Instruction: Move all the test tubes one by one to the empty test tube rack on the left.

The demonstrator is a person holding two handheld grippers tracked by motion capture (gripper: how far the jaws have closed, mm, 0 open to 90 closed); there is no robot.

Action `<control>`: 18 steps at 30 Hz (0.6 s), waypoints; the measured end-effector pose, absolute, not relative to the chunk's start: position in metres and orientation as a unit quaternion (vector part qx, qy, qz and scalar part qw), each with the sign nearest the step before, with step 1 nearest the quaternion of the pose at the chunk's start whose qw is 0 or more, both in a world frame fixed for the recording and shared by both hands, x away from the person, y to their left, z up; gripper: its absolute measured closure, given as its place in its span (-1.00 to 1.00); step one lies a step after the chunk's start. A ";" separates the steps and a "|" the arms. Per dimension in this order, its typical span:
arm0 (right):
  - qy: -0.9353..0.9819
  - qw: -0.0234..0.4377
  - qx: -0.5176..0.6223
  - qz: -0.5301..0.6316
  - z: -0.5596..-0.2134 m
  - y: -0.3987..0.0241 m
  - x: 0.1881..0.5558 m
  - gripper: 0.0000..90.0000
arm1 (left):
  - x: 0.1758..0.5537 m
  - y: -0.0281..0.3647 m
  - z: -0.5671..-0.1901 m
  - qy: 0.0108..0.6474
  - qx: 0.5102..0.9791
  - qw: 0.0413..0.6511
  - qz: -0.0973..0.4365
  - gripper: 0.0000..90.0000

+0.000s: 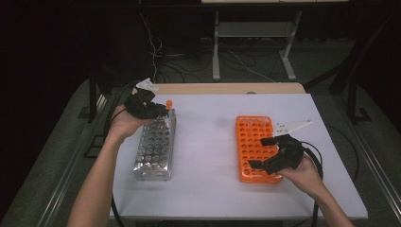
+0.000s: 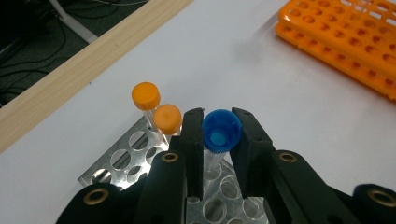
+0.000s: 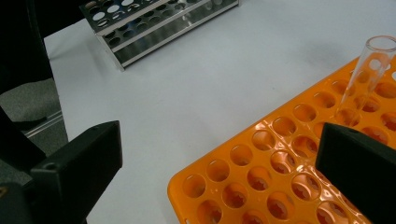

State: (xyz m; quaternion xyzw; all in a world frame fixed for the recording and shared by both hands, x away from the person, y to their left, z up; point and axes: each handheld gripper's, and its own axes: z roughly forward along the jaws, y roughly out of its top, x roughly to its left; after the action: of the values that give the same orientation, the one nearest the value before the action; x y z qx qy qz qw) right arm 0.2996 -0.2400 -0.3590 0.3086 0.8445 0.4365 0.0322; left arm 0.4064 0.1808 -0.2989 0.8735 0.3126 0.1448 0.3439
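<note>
My left gripper point(image 2: 218, 116) is shut on a blue-capped tube point(image 2: 222, 130), whose lower end stands over the holes at the far end of the metal rack point(image 2: 121, 161). Two orange-capped tubes point(image 2: 145, 95) point(image 2: 167, 118) stand in that rack just beside the jaws. In the high view the left gripper point(image 1: 158, 111) sits at the far end of the metal rack point(image 1: 153, 149), next to an orange cap point(image 1: 169, 102). My right gripper point(image 1: 260, 152) hangs open over the orange rack point(image 1: 253, 142), nothing between its jaws. A clear uncapped tube point(image 3: 369, 65) stands in the orange rack point(image 3: 261, 177).
The white tabletop point(image 1: 208, 142) lies bare between the two racks. A wooden strip point(image 2: 84, 65) runs along the table's far edge. Beyond it are cables and table legs on a dark floor point(image 1: 246, 61).
</note>
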 end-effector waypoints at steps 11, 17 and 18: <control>0.841 0.033 0.315 0.439 -0.363 -0.245 0.300 -1.00 | 0.409 0.184 -0.322 0.324 0.876 0.334 0.130 0.64; 0.840 0.032 0.316 0.439 -0.363 -0.245 0.300 -1.00 | 0.409 0.183 -0.331 0.323 0.879 0.328 0.124 0.64; 0.841 0.033 0.315 0.439 -0.363 -0.245 0.300 -1.00 | 0.409 0.183 -0.332 0.325 0.878 0.329 0.122 0.63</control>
State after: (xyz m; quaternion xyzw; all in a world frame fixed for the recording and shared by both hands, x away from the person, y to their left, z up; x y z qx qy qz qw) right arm 0.3000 -0.2448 -0.3633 0.3155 0.8407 0.4389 0.0326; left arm 0.4091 0.1826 -0.3317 0.8783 0.3245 0.1217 0.3292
